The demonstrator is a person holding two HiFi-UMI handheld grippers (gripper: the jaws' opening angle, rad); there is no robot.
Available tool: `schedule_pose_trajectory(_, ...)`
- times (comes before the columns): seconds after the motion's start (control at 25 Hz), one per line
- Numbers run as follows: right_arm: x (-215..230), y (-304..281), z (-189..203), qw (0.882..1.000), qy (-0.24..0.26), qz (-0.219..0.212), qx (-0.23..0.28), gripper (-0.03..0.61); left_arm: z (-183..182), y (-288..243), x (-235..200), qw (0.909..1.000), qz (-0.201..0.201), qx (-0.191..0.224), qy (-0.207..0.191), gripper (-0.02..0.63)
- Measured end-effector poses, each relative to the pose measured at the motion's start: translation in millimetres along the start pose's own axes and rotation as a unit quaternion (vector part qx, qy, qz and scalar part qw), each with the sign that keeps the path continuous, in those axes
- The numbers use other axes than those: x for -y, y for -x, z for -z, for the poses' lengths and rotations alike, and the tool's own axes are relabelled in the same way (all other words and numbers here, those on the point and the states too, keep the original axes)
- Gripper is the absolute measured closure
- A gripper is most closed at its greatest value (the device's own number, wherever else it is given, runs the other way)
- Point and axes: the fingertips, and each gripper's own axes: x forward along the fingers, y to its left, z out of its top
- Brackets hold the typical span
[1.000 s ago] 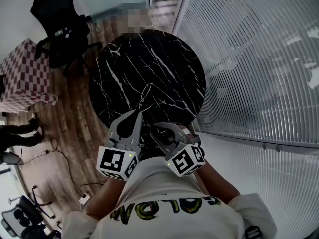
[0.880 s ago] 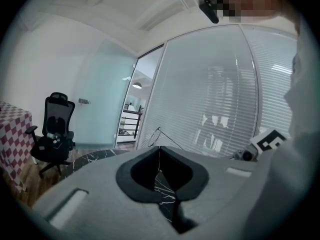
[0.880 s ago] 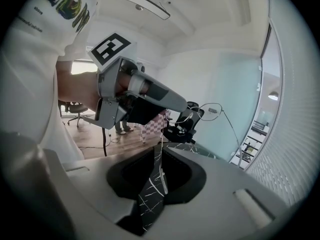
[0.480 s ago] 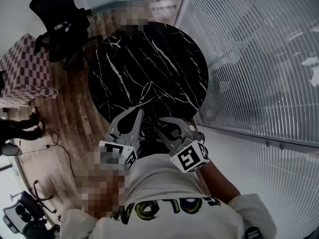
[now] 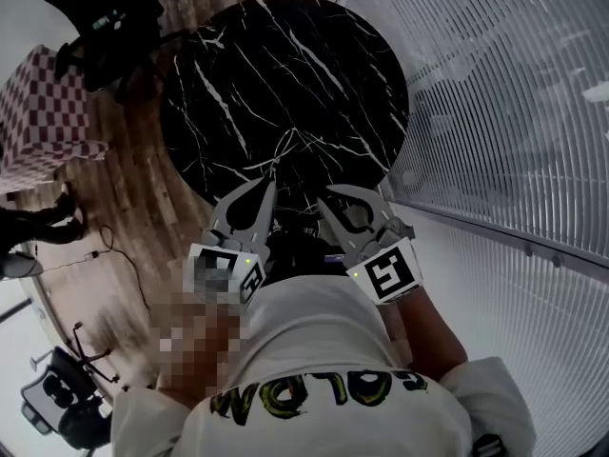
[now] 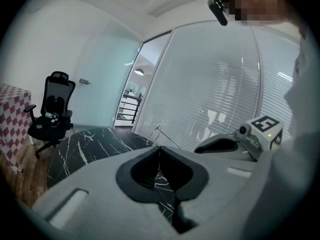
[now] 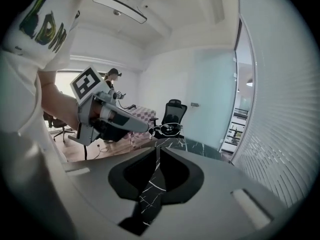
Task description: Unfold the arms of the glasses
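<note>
Right gripper view tells you most. Your left tool (image 7: pixel 146 128) reaches across with its jaws closed on what looks like the glasses (image 7: pixel 169 129), a thin-rimmed pair held at its tip, up in the air above the dark marble surface (image 5: pixel 285 65). In the left gripper view a fine wire stands up from the closed jaw tips, which fits that grip. Your right tool (image 7: pixel 156 150) has its jaws pressed together with nothing between them. In the head view it sits just beside the left one, both near your chest at the near edge of the surface.

The glasses are too small to tell whether either arm is swung out. I'd judge the unfolding not yet begun, or barely. The frame is secured, and you need the right tool to open and catch an arm.
</note>
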Motion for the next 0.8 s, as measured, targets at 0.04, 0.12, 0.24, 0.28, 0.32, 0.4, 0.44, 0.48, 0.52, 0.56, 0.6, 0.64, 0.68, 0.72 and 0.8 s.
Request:
schedule_pose_trajectory(0.04, 2, 0, 1, 1.0, -0.003, 0.004, 0.002, 0.552, 4, -1, 0, 1.0, 0.0, -0.003, 0.0, 0.606)
schedule_pose_trajectory(0.12, 7, 0, 4, 1.0, -0.004, 0.014, 0.007, 0.562, 12, -5, -2, 1.0, 0.001, -0.008, 0.001, 0.607)
schedule_pose_trajectory(0.24, 8, -1, 10, 1.0, -0.005, 0.019, 0.007, 0.574, 27, -10, -4, 0.9998, 0.003, -0.017, 0.008, 0.607)
schedule_pose_trajectory(0.28, 7, -2, 12, 1.0, -0.006, 0.018, 0.006, 0.575, 32, -10, -5, 0.9997, 0.002, -0.02, 0.01, 0.607)
schedule_pose_trajectory(0.32, 6, -3, 14, 1.0, -0.006, 0.018, 0.006, 0.575, 36, -11, -6, 0.9997, 0.001, -0.022, 0.012, 0.607)
schedule_pose_trajectory(0.4, 4, -4, 16, 1.0, -0.009, 0.017, 0.009, 0.575, 43, -12, -8, 0.9995, 0.001, -0.026, 0.018, 0.607)
schedule_pose_trajectory(0.44, 3, -5, 19, 1.0, -0.011, 0.017, 0.009, 0.575, 47, -13, -9, 0.9994, 0.001, -0.027, 0.022, 0.607)
schedule_pose_trajectory(0.48, 2, -6, 22, 1.0, -0.012, 0.016, 0.009, 0.575, 51, -14, -10, 0.9993, 0.001, -0.028, 0.027, 0.607)
schedule_pose_trajectory(0.52, 1, -7, 26, 1.0, -0.013, 0.015, 0.008, 0.575, 55, -15, -11, 0.9991, 0.001, -0.029, 0.03, 0.607)
schedule_pose_trajectory(0.56, 0, -8, 30, 1.0, -0.015, 0.015, 0.006, 0.576, 59, -16, -13, 0.999, 0.0, -0.03, 0.033, 0.607)
schedule_pose_trajectory(0.6, 0, -10, 34, 1.0, -0.016, 0.015, 0.005, 0.577, 64, -17, -15, 0.9989, -0.001, -0.032, 0.036, 0.606)
schedule_pose_trajectory(0.64, -1, -11, 38, 1.0, -0.019, 0.016, 0.004, 0.577, 68, -18, -17, 0.9987, -0.002, -0.034, 0.038, 0.607)
schedule_pose_trajectory(0.68, -1, -13, 42, 1.0, -0.021, 0.016, 0.002, 0.577, 74, -19, -19, 0.9985, -0.003, -0.037, 0.04, 0.606)
schedule_pose_trajectory(0.72, -2, -14, 47, 1.0, -0.024, 0.016, -0.001, 0.577, 80, -20, -21, 0.9983, -0.003, -0.04, 0.043, 0.606)
schedule_pose_trajectory(0.8, -3, -17, 56, 0.999, -0.031, 0.017, -0.007, 0.575, 92, -23, -26, 0.9978, -0.003, -0.048, 0.046, 0.607)
